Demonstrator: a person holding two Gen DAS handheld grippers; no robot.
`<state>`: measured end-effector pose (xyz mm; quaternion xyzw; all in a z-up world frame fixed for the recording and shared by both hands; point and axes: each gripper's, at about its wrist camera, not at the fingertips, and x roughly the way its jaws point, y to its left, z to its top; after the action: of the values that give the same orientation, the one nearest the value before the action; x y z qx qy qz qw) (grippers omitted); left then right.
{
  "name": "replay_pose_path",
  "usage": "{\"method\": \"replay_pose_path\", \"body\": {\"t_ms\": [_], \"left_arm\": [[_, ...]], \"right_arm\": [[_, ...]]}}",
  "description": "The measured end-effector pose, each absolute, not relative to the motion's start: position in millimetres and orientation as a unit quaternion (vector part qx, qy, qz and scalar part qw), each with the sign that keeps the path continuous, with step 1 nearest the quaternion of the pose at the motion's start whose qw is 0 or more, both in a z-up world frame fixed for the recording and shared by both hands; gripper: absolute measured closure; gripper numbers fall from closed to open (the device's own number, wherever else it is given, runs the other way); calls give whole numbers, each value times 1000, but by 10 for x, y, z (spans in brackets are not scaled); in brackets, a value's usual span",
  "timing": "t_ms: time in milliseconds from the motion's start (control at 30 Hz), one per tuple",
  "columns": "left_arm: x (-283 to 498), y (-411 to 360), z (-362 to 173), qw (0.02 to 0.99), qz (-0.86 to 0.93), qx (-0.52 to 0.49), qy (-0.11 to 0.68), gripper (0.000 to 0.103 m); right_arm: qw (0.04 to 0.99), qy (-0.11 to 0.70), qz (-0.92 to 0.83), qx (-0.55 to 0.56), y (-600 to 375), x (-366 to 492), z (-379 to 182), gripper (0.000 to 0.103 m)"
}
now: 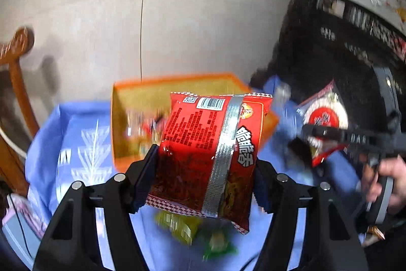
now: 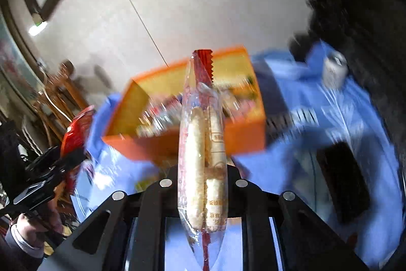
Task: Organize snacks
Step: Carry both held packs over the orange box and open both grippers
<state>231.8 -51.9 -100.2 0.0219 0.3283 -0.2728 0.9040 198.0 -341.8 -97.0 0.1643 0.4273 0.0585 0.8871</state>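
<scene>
My left gripper [image 1: 205, 164] is shut on a red noodle snack packet [image 1: 210, 144] with a silver seam, held above the blue tablecloth in front of the orange box [image 1: 121, 118]. My right gripper [image 2: 201, 169] is shut on a clear packet of round rice crackers [image 2: 203, 156], held edge-on in front of the same orange box [image 2: 243, 141]. The box holds several blurred snacks. In the left wrist view the right gripper [image 1: 337, 136] holds its cracker packet [image 1: 324, 108] at the right. In the right wrist view the left gripper [image 2: 61, 164] and red packet [image 2: 76, 131] show at the left.
A blue tablecloth [image 1: 83, 144] covers the table. Green and yellow wrapped snacks [image 1: 192, 230] lie under my left gripper. A black flat object [image 2: 345, 182] and a small white cup [image 2: 335, 70] lie at the right. Wooden chairs [image 2: 58, 98] stand at the left.
</scene>
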Motion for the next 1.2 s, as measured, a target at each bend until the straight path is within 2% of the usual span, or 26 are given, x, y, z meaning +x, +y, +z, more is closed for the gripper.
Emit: {"method": "replay_pose_path", "body": {"t_ms": [100,167,200,333,400,433,467,500,533,733,1200], "left_arm": [[2604,-683,-771,916,-261,14,303,39],[2759,-775,-711,920,-255,18,296,39],[2827,-823,-690,922,-251,22,293,43],[3153,-981,-659,932,-237,39,272,43],[3363,-1019,-750,930,-219,50,292,43],[3463,-994,-798,924,-209,39,316,37],[3508,-938,-827,920,-200,19,336,26],[3488,-861,-841,921,-191,-2,340,21],[3434,-796,-853,924,-186,-14,333,15],[3071,-647,-980,923,-151,-7,353,5],[2421,-802,-1287,896,-126,48,423,4]], "right_arm": [[898,402,74,162,-3366,2254,-795,87],[904,389,79,156,-3329,2427,-730,87],[906,384,83,154,-3312,2567,-710,87],[912,375,84,144,-3253,2919,-694,87],[911,382,82,132,-3226,3157,-766,85],[901,402,90,134,-3207,3286,-828,85],[897,410,87,138,-3211,3341,-864,66],[895,416,75,139,-3221,3378,-906,28],[897,418,60,133,-3218,3370,-915,20],[895,420,55,138,-3247,3074,-982,20],[873,483,23,56,-3048,1861,-1278,5]]}}
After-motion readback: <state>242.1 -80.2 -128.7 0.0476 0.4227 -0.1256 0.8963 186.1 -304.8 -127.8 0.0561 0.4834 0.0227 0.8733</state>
